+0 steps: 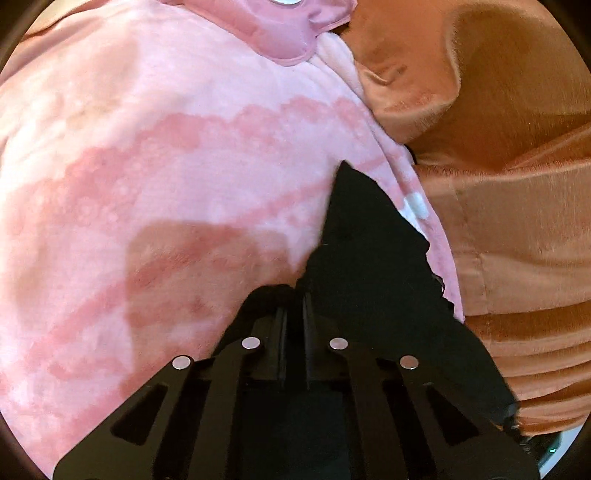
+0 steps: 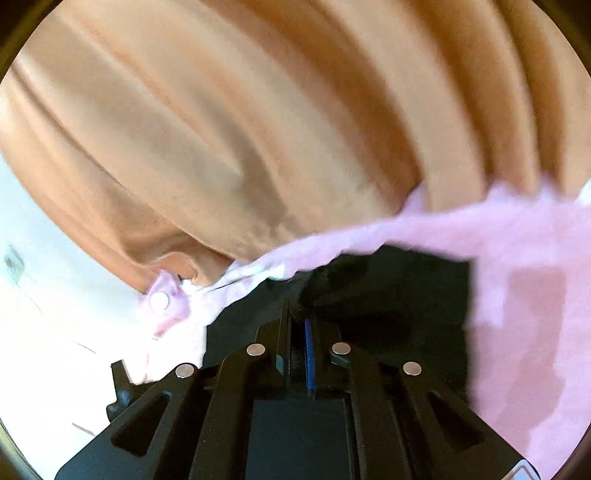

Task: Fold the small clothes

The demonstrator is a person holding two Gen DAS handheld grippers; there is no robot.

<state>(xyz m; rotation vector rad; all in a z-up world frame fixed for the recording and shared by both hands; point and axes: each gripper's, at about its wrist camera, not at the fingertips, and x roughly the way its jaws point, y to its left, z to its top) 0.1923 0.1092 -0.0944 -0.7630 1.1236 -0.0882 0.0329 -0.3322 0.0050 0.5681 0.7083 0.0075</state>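
Note:
A small black garment [image 1: 365, 240] hangs from my left gripper [image 1: 293, 299], whose jaws are shut on its bunched edge. The same black cloth [image 2: 399, 295] is pinched in my shut right gripper [image 2: 297, 314]. It is held over a pink tie-dye plush cloth [image 1: 166, 166], which also shows at the right and lower left of the right wrist view [image 2: 535, 295]. A pink snap tab [image 2: 162, 301] sticks out at the left.
An orange-tan velvet cover [image 2: 240, 122] with deep folds lies behind and to the right [image 1: 517, 206]. A darker pink strap with a metal snap [image 1: 288, 33] lies at the top. A white surface [image 2: 48, 332] shows at the lower left.

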